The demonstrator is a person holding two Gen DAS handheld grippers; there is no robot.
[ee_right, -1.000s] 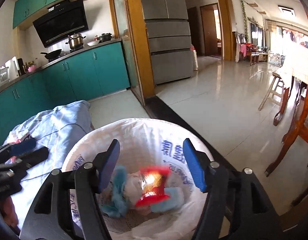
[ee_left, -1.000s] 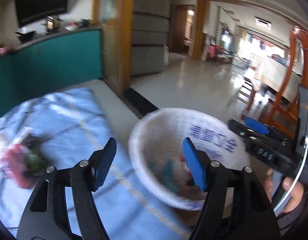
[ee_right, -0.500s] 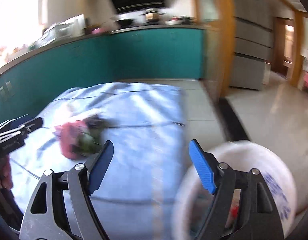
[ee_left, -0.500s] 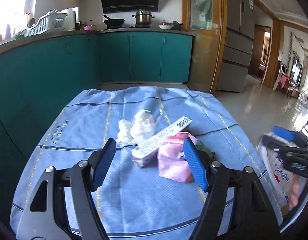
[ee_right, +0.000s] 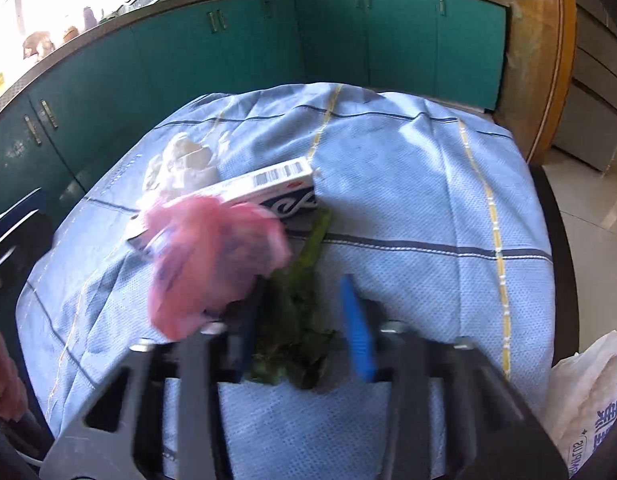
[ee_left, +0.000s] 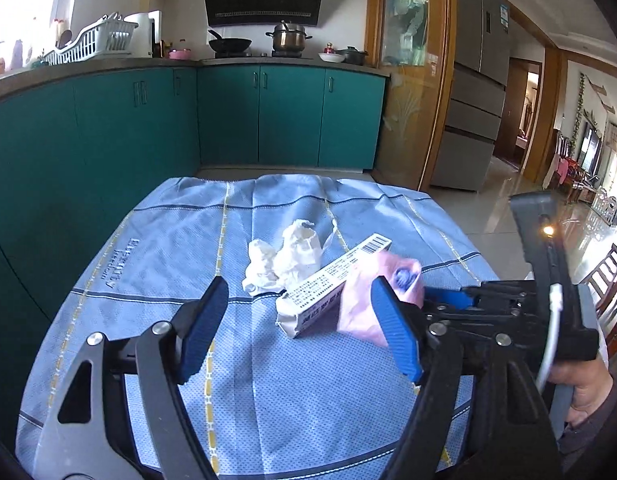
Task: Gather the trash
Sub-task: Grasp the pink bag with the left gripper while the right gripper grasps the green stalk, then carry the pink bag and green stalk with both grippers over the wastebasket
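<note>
The right gripper (ee_right: 298, 332) has just been closing on green leaves (ee_right: 292, 344) – pink bag (ee_right: 212, 256) at ten o'clock – while the left gripper (ee_left: 298, 330) has been spreading, empty.

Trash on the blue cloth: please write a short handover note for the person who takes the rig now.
Left gripper: open, empty, over the blue cloth.
Right gripper: jaws have just been closing around the green leaves and seem to grip them; the picture is blurred.
On the cloth: pink bag, long box, crumpled white paper.
Left: carry the leaves to the white-lined bin at the right, then the other three.
</note>
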